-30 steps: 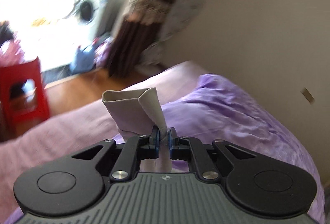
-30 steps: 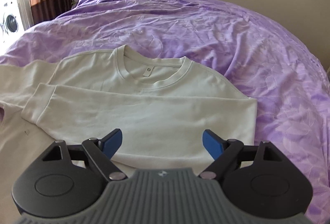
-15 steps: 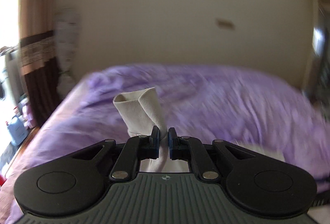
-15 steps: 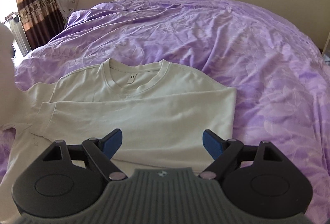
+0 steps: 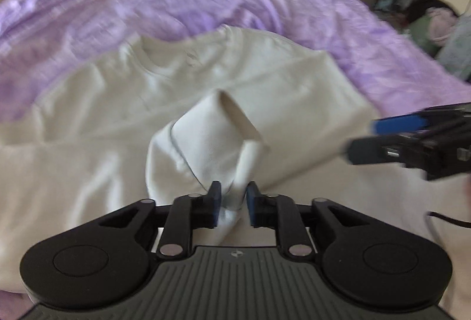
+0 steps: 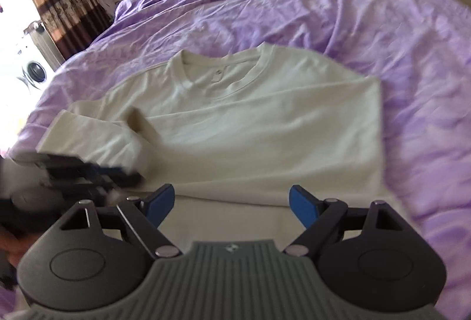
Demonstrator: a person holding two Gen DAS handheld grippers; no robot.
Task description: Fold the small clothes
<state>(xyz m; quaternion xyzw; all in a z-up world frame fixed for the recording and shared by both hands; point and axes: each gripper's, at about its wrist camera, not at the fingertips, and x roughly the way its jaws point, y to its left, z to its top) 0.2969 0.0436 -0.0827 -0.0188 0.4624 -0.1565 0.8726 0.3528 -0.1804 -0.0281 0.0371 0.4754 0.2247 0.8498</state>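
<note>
L gripper fingers pinch sweatshirt sleeve cuff, seemingly raised; R gripper fingers wide apart, empty, above hem.

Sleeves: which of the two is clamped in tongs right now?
The left sleeve, its cuff pinched in the left tongs. The right sleeve lies folded flat across the chest; the right tongs are open.

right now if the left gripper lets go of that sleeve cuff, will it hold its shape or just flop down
Probably flop: the sleeve cuff bends and droops around the left gripper, so the knit looks soft. It likely weighs little, since a thin pinch holds it up. It should land on the cream sweatshirt and stay put, as cloth on the wrinkled purple bedspread seems unlikely to slide.
</note>
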